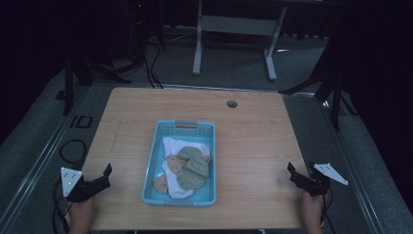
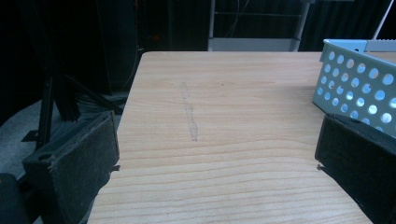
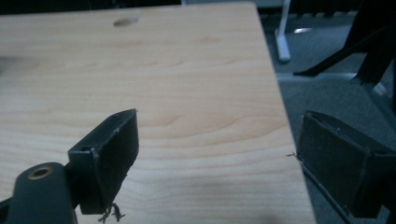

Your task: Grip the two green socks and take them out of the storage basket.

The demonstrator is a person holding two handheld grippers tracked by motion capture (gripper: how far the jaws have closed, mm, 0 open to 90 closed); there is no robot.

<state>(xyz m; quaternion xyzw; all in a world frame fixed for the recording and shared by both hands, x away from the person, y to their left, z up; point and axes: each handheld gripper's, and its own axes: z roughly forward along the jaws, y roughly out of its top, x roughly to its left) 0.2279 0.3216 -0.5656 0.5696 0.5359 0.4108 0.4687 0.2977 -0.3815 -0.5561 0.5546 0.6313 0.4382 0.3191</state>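
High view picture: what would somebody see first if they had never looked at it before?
First, the light blue basket in the middle of the wooden table, with a heap of white, green and tan cloth pieces inside. Next, the two black grippers at the near corners: the left gripper and the right gripper, both open with nothing between their jaws.

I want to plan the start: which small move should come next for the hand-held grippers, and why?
Probably bring the left hand-held gripper inward toward the blue basket. Both hand-held grippers, the right hand-held gripper too, rest open at the table edges holding nothing, while the socks lie piled in the basket, nearer the left side.
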